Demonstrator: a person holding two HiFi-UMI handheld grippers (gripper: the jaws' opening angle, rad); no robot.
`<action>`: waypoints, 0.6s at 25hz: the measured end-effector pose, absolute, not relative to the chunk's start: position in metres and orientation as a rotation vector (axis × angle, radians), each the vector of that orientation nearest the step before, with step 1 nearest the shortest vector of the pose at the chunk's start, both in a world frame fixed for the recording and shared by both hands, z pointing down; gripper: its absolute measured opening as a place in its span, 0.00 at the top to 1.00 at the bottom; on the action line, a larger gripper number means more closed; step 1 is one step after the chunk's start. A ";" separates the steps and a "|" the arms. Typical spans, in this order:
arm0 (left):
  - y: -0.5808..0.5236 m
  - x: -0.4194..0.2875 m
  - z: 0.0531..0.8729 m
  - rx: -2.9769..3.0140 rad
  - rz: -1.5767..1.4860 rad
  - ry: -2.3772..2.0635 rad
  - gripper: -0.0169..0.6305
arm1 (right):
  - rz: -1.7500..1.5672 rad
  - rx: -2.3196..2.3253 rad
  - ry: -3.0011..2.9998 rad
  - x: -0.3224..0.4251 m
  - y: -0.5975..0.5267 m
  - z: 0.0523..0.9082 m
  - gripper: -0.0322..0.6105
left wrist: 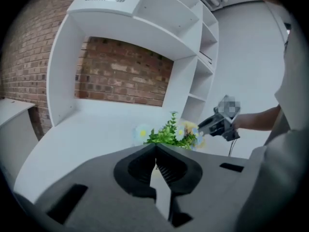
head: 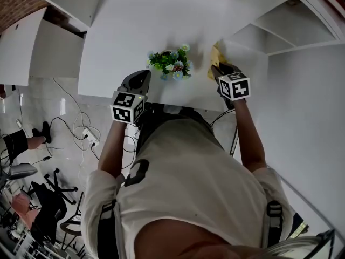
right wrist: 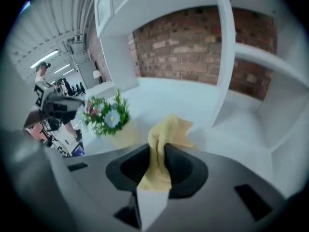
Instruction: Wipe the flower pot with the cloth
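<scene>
The flower pot (head: pixel 171 63) holds green leaves with blue and white flowers and stands on the white desk (head: pixel 124 31) near its front edge. My left gripper (head: pixel 144 75) hovers just left of the plant, shut with nothing between its jaws (left wrist: pixel 155 146). My right gripper (head: pixel 216 69) is to the right of the plant, shut on a yellow cloth (head: pixel 215 55). In the right gripper view the cloth (right wrist: pixel 170 128) bunches up between the jaws of the right gripper (right wrist: pixel 157 146) and the plant (right wrist: pixel 105 114) is ahead to the left. In the left gripper view the plant (left wrist: pixel 169 134) stands straight ahead, its pot hidden.
White shelves (head: pixel 291 28) rise at the desk's right end, and a brick wall (left wrist: pixel 120 74) backs the alcove. Cables and a power strip (head: pixel 86 136) lie on the floor left of the desk, with office chairs (head: pixel 48 198) further left.
</scene>
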State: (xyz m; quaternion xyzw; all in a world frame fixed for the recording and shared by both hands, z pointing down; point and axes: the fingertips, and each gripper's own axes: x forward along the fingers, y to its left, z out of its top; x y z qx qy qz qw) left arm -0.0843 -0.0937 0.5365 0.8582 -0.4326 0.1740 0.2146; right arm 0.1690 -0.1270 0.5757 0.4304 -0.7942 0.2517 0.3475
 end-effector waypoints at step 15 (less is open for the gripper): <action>-0.044 -0.042 0.480 2.297 -0.101 -0.461 0.81 | 1.376 1.059 -2.646 0.092 -0.098 0.481 0.75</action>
